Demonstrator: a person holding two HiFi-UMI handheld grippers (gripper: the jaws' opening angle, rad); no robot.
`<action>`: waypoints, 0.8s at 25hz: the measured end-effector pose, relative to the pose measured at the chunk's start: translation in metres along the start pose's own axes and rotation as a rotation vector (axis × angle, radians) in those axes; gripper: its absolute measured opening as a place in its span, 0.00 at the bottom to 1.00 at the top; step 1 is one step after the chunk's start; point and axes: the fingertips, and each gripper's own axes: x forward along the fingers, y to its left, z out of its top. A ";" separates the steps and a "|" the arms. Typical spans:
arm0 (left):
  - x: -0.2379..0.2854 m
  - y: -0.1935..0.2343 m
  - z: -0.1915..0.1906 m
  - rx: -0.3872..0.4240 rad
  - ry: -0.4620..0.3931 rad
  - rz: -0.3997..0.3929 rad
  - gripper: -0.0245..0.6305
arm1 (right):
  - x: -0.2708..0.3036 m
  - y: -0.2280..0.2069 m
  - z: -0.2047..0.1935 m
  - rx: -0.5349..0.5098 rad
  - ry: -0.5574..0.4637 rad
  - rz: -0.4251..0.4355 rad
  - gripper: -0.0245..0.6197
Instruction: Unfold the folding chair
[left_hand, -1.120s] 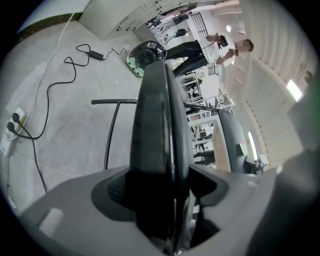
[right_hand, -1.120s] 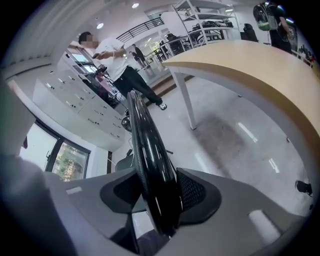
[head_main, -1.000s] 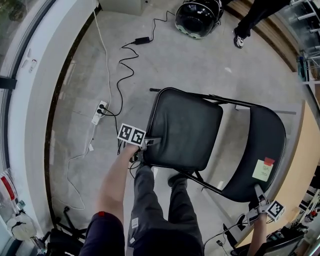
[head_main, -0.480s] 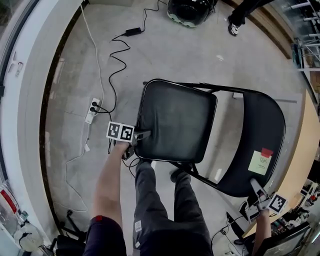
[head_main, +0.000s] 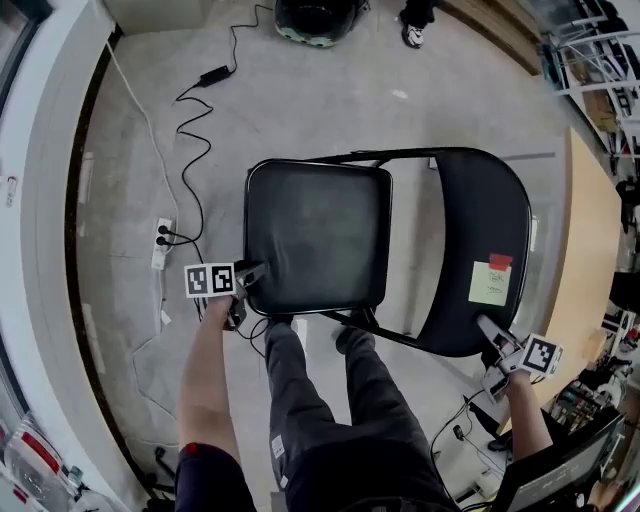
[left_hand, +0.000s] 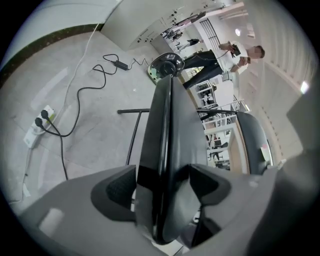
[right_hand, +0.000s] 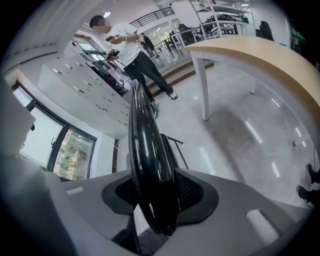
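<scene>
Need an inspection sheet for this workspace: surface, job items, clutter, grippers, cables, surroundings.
surface: grey polished floor.
job's things: folding chair looks unfolded; seat down, sticky note on backrest.
clutter: dark domed object on the floor beyond the chair.
grippers: left gripper jaws have just been opening, seat edge between them; right gripper jaws have just been closing, clamped on backrest rim.
cables: black cable and adapter run to a power strip.
surroundings: wooden table at the right; a bystander beyond.
</scene>
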 end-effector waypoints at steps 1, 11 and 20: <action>-0.008 0.001 0.002 0.005 0.000 0.011 0.54 | 0.002 0.001 -0.003 0.010 -0.011 -0.002 0.31; -0.115 -0.097 0.037 0.175 -0.083 0.086 0.29 | 0.004 -0.009 -0.007 0.076 -0.064 -0.016 0.32; -0.194 -0.158 0.053 0.280 -0.207 0.278 0.04 | 0.012 -0.015 -0.015 0.014 -0.043 -0.008 0.32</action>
